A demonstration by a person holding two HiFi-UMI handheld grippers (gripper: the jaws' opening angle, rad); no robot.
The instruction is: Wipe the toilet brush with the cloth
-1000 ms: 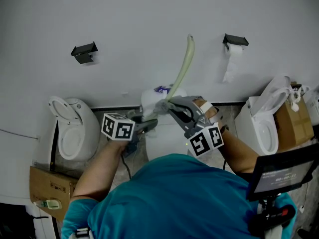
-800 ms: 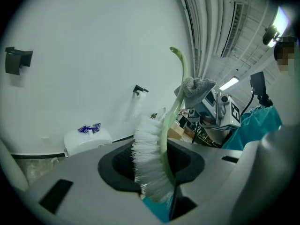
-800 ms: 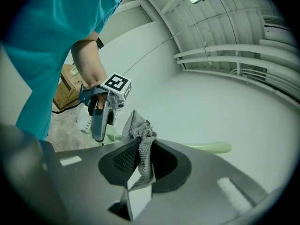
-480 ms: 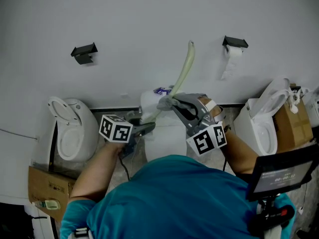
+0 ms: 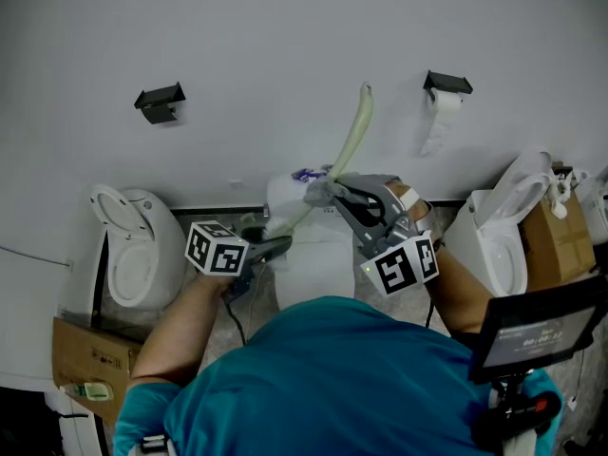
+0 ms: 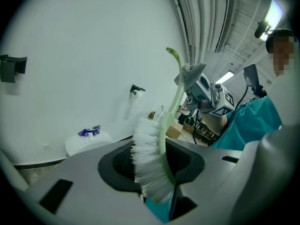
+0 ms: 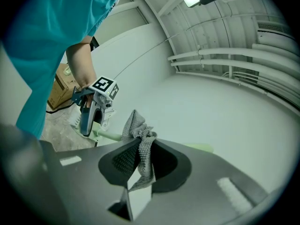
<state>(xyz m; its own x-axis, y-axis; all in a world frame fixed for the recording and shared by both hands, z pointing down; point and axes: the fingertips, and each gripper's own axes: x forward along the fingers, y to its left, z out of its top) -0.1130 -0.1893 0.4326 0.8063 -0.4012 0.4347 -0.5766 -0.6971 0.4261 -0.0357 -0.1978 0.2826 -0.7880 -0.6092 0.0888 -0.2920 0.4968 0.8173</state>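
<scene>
In the head view a pale green toilet brush [image 5: 351,141] slants up against the white wall. My left gripper [image 5: 278,242] is shut on its head; in the left gripper view the white bristles [image 6: 149,161] sit between the jaws and the handle [image 6: 172,93] rises away. My right gripper [image 5: 319,192] is shut on a grey cloth [image 5: 313,194] that is pressed round the handle low down. In the right gripper view the cloth [image 7: 140,149] hangs bunched between the jaws of the right gripper [image 7: 140,159], with the handle [image 7: 110,136] crossing behind it toward the left gripper [image 7: 93,108].
A white toilet [image 5: 309,255] stands straight ahead with a blue packet [image 5: 306,172] on its tank. More toilets stand at the left [image 5: 138,255] and right [image 5: 503,236]. A paper holder [image 5: 446,82] and a black bracket [image 5: 160,98] hang on the wall. Cardboard boxes [image 5: 90,354] sit at the lower left.
My right gripper has slid the cloth a little way up the brush handle. The left gripper and the brush head have stayed nearly in place.
</scene>
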